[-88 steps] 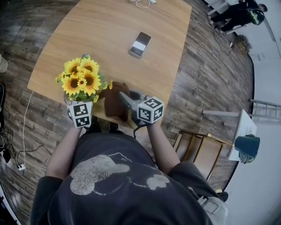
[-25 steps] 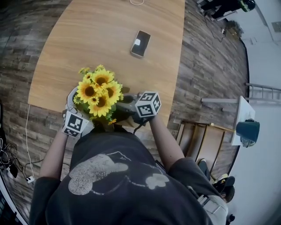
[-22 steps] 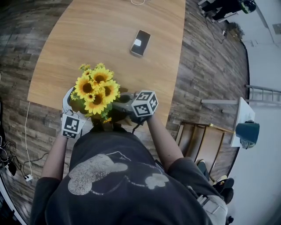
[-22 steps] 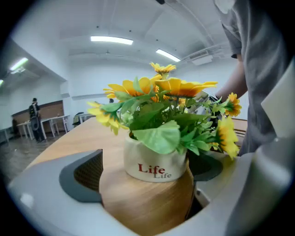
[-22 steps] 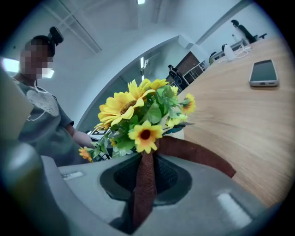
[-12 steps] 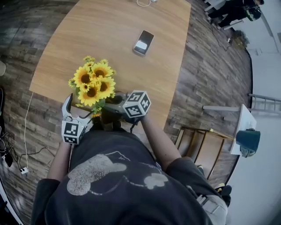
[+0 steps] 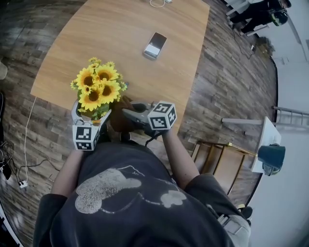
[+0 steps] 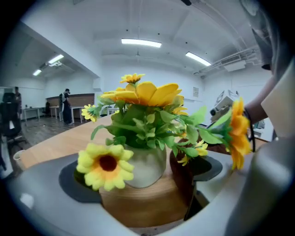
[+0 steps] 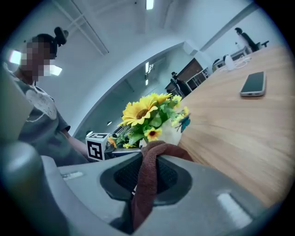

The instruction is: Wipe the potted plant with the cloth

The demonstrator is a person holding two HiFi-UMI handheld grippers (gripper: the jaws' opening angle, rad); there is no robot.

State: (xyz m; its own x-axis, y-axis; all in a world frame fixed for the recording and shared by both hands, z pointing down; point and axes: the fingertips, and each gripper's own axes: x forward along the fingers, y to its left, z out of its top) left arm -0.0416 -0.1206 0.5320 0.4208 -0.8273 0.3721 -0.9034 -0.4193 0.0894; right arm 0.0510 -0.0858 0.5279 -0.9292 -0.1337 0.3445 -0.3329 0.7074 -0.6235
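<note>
The potted plant (image 7: 96, 87) has yellow sunflowers in a small white pot (image 8: 145, 163) and stands near the table's front edge. My left gripper (image 7: 91, 110) reaches in from the front, open. Its jaws stand on either side of the pot with a gap on both sides. My right gripper (image 7: 128, 112) is shut on the brown cloth (image 7: 118, 121). In the left gripper view the cloth (image 8: 183, 179) hangs right beside the pot. In the right gripper view the cloth (image 9: 150, 184) is pinched between the jaws, with the flowers (image 9: 147, 113) just beyond.
The wooden table (image 7: 120, 34) carries a phone (image 7: 154, 45) at mid-right and a white cable (image 7: 157, 4) at its far edge. A wooden chair (image 7: 217, 161) stands on the floor to my right. People stand far off in the room.
The flowers have swung back left from over the table's front edge, away from the right gripper. The cloth now shows to the right of the plant.
</note>
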